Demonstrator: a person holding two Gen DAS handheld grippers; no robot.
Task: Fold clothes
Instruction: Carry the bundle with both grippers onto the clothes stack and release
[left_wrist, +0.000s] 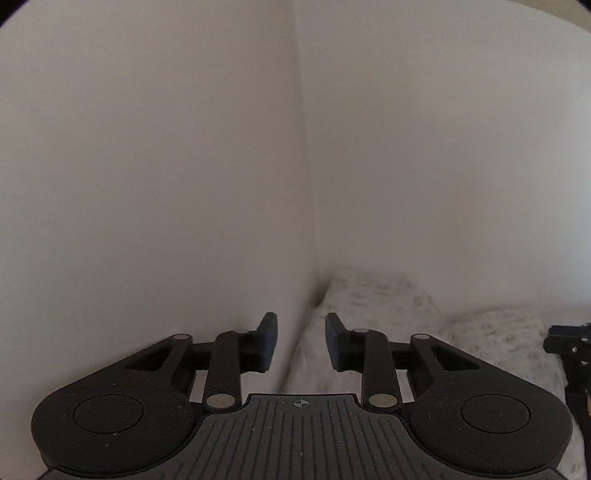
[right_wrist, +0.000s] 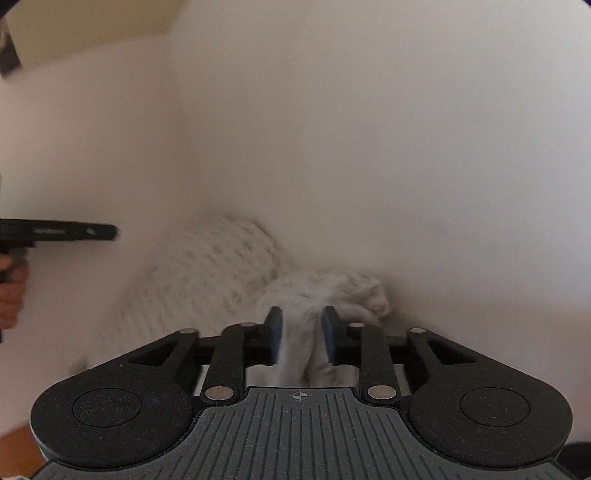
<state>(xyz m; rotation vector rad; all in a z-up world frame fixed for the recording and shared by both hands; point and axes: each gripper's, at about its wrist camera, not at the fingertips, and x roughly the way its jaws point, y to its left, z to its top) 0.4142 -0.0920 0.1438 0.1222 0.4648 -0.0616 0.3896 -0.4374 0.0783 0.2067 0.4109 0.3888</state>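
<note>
Right gripper straddled the white garment — left gripper stood clear of it.

The right gripper (right_wrist: 301, 338) had its two blue pads parted, and a bunched strand of the white garment (right_wrist: 295, 354) ran up between them, its long axis in line with the fingers; whether the pads still pressed on the cloth could not be told through the blur. Just beyond the fingertips the garment gathered into a crumpled knot, resting on a white knitted blanket (right_wrist: 207, 266) that spread away to the left. The left gripper (left_wrist: 301, 341) stood with its pads apart and nothing between them, pointing at the corner where two white walls met — the blanket lay ahead and to its right. Judged from this, the right hand was far the nearer to the garment, and the left would have to swing rightward to reach it.
</note>
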